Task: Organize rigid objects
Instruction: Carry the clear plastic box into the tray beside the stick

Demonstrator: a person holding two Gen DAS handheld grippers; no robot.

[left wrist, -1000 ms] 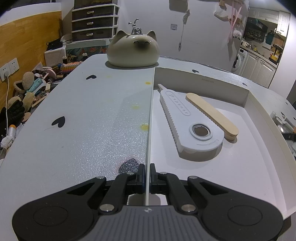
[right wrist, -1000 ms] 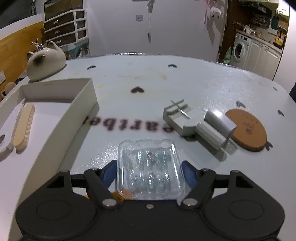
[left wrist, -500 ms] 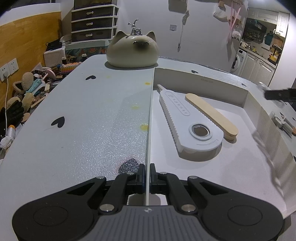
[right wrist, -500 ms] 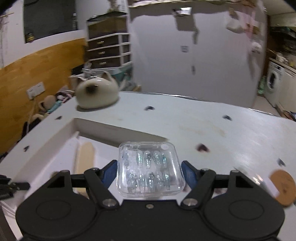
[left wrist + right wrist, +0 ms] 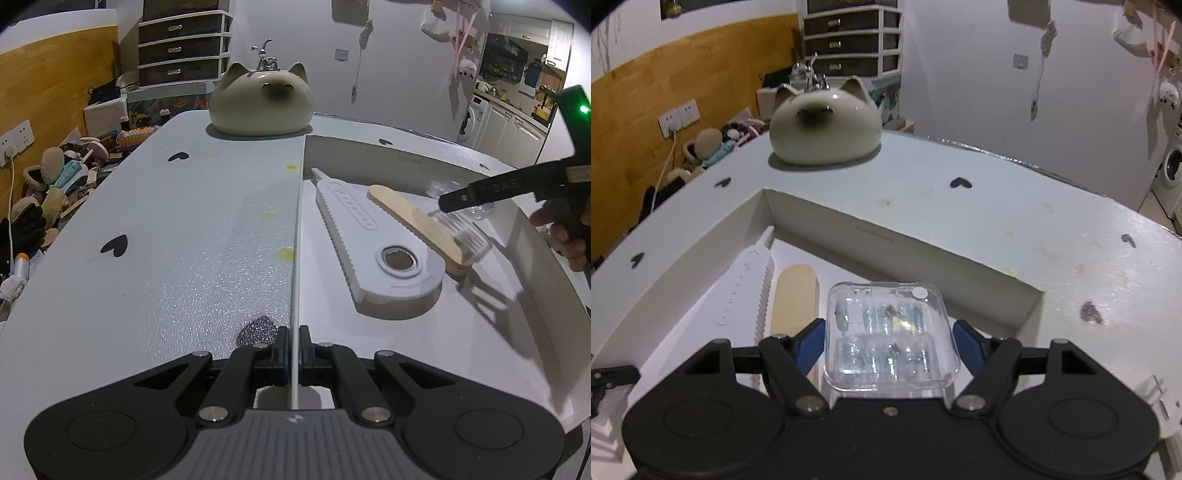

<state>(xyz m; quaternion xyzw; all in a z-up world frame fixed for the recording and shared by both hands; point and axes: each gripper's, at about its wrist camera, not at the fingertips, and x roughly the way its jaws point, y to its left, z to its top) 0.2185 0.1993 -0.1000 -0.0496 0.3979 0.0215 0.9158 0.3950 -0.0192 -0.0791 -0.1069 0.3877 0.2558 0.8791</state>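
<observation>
My left gripper [image 5: 294, 347] is shut on the thin left wall [image 5: 300, 229] of the white box and holds it. Inside the box lie a white serrated tool [image 5: 369, 243] and a wooden stick [image 5: 413, 221]. My right gripper [image 5: 889, 341] is shut on a clear plastic case [image 5: 890, 339] of small parts and holds it over the box interior, just right of the wooden stick [image 5: 796, 295] and the white tool [image 5: 746, 284]. In the left wrist view the right gripper [image 5: 465, 206] reaches in from the right with the clear case [image 5: 461, 229] above the stick's end.
A cat-shaped ceramic pot [image 5: 260, 101] stands beyond the box's far left corner, also in the right wrist view [image 5: 823, 129]. The box's far wall [image 5: 905, 240] is ahead of the case. Clutter [image 5: 44, 199] lies off the table's left edge.
My right gripper carried the clear case from the table to the left, over the box's right wall and lower into the box. My left gripper has stayed on the box wall.
</observation>
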